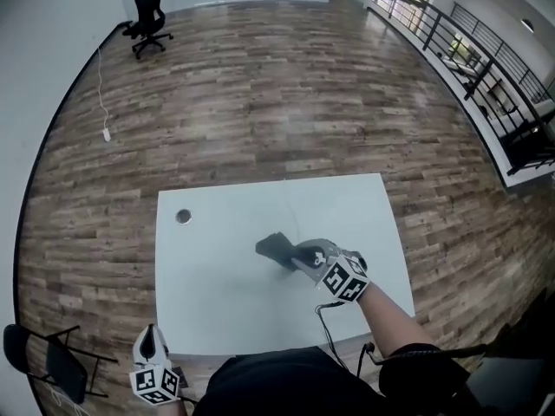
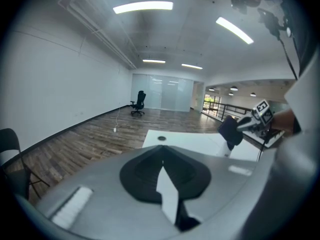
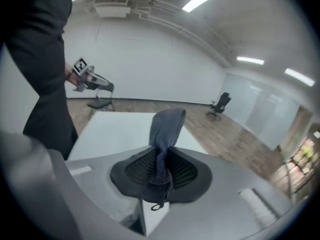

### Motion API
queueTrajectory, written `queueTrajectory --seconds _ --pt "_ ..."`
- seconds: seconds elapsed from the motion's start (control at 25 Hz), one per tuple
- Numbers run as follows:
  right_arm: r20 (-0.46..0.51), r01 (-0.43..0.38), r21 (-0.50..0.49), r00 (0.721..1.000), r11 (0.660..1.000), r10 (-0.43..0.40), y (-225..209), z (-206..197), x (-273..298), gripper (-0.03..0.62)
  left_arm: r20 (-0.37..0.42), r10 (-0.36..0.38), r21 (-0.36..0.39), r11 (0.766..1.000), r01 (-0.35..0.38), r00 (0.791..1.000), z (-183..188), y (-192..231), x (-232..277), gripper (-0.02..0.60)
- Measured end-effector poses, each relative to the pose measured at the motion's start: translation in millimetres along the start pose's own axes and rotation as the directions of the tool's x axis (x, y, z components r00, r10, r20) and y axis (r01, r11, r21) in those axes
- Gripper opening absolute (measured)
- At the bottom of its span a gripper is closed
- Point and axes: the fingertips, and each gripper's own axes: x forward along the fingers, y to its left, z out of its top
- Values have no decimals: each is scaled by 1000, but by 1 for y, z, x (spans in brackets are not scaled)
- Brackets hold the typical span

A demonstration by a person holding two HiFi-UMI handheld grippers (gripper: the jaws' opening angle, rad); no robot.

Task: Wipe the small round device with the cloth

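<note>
Right now the right gripper (image 1: 295,254) has its fingers (image 3: 137,171) clamped on a fold of the dark cloth (image 1: 274,249). It holds the cloth just above the tabletop (image 1: 347,206) at frame centre, likely so the loose end can come down as a wiping pad. The small round device (image 1: 183,216) (too small to be sure) sits alone toward the tabletop's upper left, well apart from the cloth. The left gripper (image 1: 152,343) hangs lower left, off the near edge, fingers together and empty, probably on standby. Nothing lies between cloth and device. Office chair (image 1: 147,20) upper left, folding chair (image 1: 43,362) lower left, railing (image 1: 468,50) upper right.
</note>
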Motion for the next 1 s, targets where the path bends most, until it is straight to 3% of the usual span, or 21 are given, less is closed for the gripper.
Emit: queueTrajectory --seconds 0.08,0.12,0.2,0.4,0.56,0.68,0.76,0.88,1.0 --pt "-124 136 -119 981 984 -150 -19 -19 5 74 9 -32 15 999 31 999 6 -7 12 8" --pt "-199 138 -181 965 974 -173 -16 -33 11 74 11 -49 22 999 48 999 9 -10 16 8" --pt "-289 86 -261 943 961 -163 2 -49 24 74 11 -80 32 996 80 997 12 -18 23 8" --pt "-283 48 -319 948 947 -143 41 -41 33 74 1 -126 54 991 126 992 15 -27 36 8" --pt "-317 -54 -344 946 937 -62 81 -51 42 74 -11 -155 59 986 156 988 14 -35 44 8" --pt "-297 -119 -195 953 973 57 105 -55 48 73 -14 -180 72 981 180 984 18 -42 48 8" --pt "-191 -213 -30 960 976 204 127 -39 44 73 -16 -193 84 978 193 981 20 -46 50 8" --pt "-69 -340 191 931 921 358 157 -30 39 74 -15 -203 89 975 204 979 21 -50 54 8" --pt "-153 -258 396 928 881 340 160 -75 42 74 -3 -224 87 971 224 975 25 -63 62 8"
